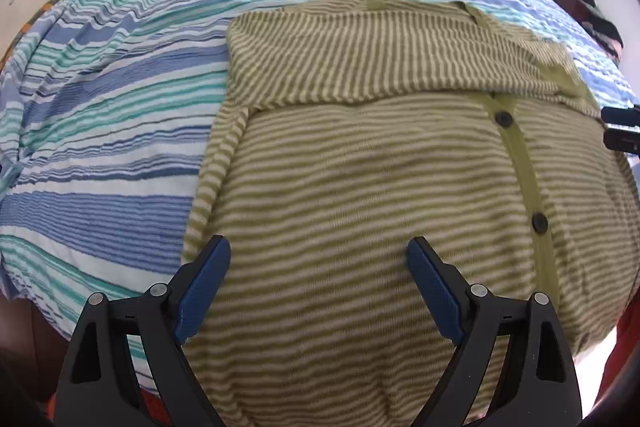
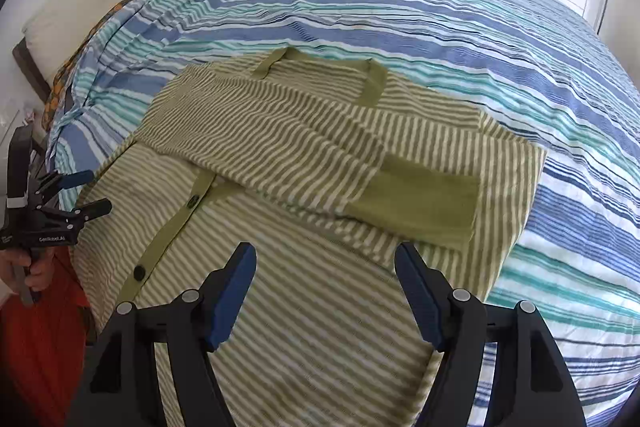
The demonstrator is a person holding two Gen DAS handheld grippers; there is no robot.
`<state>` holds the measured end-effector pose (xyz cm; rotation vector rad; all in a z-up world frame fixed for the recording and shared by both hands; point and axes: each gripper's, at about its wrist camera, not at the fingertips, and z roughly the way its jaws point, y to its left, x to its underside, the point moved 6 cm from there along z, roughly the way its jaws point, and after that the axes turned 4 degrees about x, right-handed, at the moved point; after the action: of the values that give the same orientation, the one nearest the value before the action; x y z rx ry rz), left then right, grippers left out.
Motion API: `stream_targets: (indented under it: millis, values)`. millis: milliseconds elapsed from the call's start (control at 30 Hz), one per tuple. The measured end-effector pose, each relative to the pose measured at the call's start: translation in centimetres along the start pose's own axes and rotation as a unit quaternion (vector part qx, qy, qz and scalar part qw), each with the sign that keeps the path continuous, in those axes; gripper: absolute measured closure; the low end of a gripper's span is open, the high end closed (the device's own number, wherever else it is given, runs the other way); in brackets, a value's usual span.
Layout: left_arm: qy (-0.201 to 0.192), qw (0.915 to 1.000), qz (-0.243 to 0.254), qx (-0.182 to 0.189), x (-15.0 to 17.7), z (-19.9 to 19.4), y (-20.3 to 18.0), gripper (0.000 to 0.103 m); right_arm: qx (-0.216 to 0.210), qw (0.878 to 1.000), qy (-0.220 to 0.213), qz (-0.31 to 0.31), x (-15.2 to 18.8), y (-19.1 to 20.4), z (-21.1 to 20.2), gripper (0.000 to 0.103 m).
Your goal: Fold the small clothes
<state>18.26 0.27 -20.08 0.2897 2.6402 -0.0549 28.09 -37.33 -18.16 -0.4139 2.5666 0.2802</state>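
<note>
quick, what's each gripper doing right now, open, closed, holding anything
Left gripper: open, holding nothing, above the striped cardigan.
Right gripper: open, holding nothing, also above the cardigan.

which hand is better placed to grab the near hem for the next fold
Judged hedged: about even. The left hand-held gripper hangs open over the cardigan by its left edge, the right hand-held gripper open nearer its right edge.

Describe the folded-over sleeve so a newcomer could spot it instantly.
Start at the blue and teal striped bedspread; on it lies an olive and cream striped cardigan. The sleeve crosses its chest diagonally, covering the top of the button band, and alone ends in a solid olive cuff.
</note>
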Motion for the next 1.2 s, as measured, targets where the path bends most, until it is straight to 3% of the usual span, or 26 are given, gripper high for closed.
stream_targets:
  millis: [133, 333, 467, 600, 1200]
  values:
    - [0.018, 0.9997, -0.01, -0.01, 3.7, -0.3, -0.4, 0.011, 0.022, 0.997, 0.065, -0.043, 7.8, 3.6, 0.4, 0.031]
    - [0.05, 0.9984, -0.017, -0.021, 5.7, -0.3, -0.5, 0.008, 0.053, 0.997, 0.052, -0.006, 13.0, 3.4, -1.7, 0.02]
    - [0.048, 0.9982, -0.009, -0.036, 6.2, -0.1, -0.9, 0.006, 0.06, 0.997, 0.034, 0.027, 13.5, 2.7, -1.7, 0.018]
    - [0.047, 0.9982, -0.019, -0.033, 6.5, -0.1, -0.8, 0.004, 0.079, 0.996, 0.026, 0.015, 13.5, 3.3, -1.7, 0.014]
    - [0.048, 0.9982, -0.018, -0.031, 6.6, 0.2, -0.5, 0.002, 0.083, 0.996, 0.013, 0.02, 13.9, 3.3, -1.7, 0.011]
